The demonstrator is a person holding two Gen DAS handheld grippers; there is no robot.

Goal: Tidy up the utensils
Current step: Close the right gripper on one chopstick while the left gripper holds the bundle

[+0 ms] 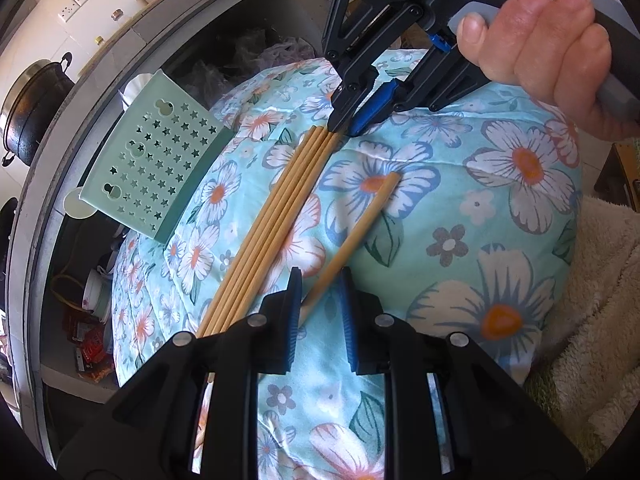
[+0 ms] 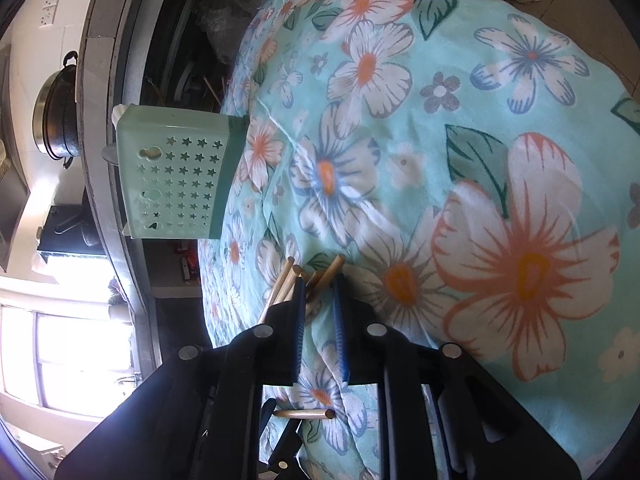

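Several bamboo chopsticks (image 1: 272, 216) lie side by side in a bundle on the floral cloth (image 1: 460, 208). One more chopstick (image 1: 352, 236) lies apart to the right, its near end between my left gripper's (image 1: 320, 300) open fingers. My right gripper (image 1: 352, 128) comes in from the top, its tips pressed at the far ends of the bundle. In the right wrist view the chopstick ends (image 2: 308, 276) sit at and between the right gripper's (image 2: 320, 300) narrowly parted fingers. A mint green perforated utensil holder (image 1: 156, 168) lies on its side at the cloth's left edge, also in the right wrist view (image 2: 176, 184).
A grey counter edge (image 1: 36, 200) curves along the left, with a black pot (image 1: 32, 108) on it. Cluttered items (image 1: 88, 320) sit below the counter. A cream fleece blanket (image 1: 600, 320) lies at the right. The left gripper shows below in the right wrist view (image 2: 288, 440).
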